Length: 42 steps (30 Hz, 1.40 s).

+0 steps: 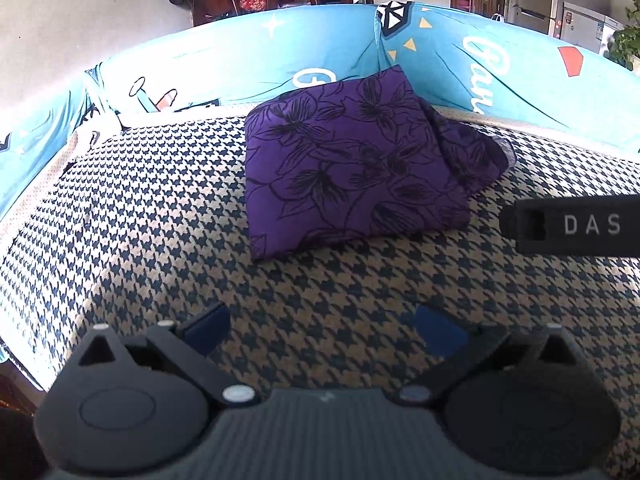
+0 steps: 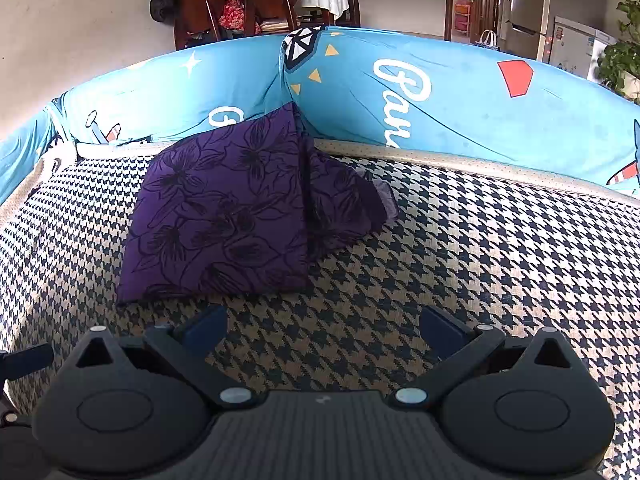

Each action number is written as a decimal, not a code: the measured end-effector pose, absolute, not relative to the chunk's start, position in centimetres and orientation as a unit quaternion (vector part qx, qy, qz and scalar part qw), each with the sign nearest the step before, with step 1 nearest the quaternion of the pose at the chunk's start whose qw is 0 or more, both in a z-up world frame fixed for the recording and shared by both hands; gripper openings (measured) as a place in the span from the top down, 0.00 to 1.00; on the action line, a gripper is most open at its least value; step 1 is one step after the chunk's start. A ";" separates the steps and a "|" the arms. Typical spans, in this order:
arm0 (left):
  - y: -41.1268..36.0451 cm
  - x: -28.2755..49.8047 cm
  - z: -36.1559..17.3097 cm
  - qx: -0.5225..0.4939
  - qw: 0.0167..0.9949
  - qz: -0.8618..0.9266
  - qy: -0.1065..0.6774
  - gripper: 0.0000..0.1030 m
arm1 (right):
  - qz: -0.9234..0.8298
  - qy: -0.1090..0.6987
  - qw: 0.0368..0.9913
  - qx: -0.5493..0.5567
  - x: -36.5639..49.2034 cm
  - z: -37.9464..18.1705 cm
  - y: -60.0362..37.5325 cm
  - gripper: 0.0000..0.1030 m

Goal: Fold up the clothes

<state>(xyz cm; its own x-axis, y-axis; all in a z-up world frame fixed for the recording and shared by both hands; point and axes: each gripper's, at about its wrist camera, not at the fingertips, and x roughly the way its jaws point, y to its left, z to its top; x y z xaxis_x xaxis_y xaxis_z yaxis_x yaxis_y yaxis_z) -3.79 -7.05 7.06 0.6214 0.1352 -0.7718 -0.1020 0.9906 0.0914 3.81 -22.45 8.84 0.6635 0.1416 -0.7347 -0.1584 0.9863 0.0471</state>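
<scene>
The purple floral garment (image 1: 352, 168) lies on the houndstooth sofa seat (image 1: 160, 216), its far corner up against the blue backrest cover (image 1: 240, 60). It already makes a compact, layered rectangle, though a looser flap spills out on its right side, so the folding looks largely complete. The left hand-held gripper (image 1: 324, 332) and the right hand-held gripper (image 2: 324, 330) both hover short of it, fingers spread and empty.

Purple garment (image 1: 352, 168) w/ black floral outline print, already folded into a rough rectangle, lying flat on houndstooth sofa seat (image 1: 160, 220). Far corner rests up against blue backrest cover (image 1: 240, 60); right side has a looser flap w/ sheer edge sticking out.
</scene>
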 end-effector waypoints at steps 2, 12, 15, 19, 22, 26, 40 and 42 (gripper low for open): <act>-7.4 -4.0 7.1 0.021 0.900 0.065 0.430 0.00 | 0.082 0.402 0.912 -0.013 3.6 8.9 -22.7 0.00; -7.8 -3.7 8.0 0.024 0.905 0.072 0.419 0.00 | 0.076 0.392 0.917 -0.014 2.7 9.5 -23.7 0.00; -7.9 -3.5 8.4 0.022 0.906 0.073 0.416 0.00 | 0.074 0.388 0.919 -0.005 2.7 9.7 -24.0 0.00; -8.1 -3.4 8.6 0.024 0.907 0.073 0.414 0.00 | 0.074 0.386 0.920 0.004 2.7 9.9 -24.2 0.00; -8.4 -3.2 8.8 0.023 0.908 0.070 0.413 0.00 | 0.073 0.384 0.921 0.005 2.7 9.9 -24.2 0.00; -8.7 -3.0 8.8 0.024 0.907 0.068 0.414 0.00 | 0.070 0.382 0.921 0.012 2.9 10.0 -24.4 0.00; -8.7 -2.6 8.4 0.020 0.905 0.070 0.419 0.00 | 0.066 0.381 0.922 0.026 3.6 9.7 -24.2 0.00; -8.7 -2.5 8.3 0.020 0.904 0.070 0.420 0.00 | 0.066 0.382 0.921 0.026 3.6 9.7 -24.1 0.00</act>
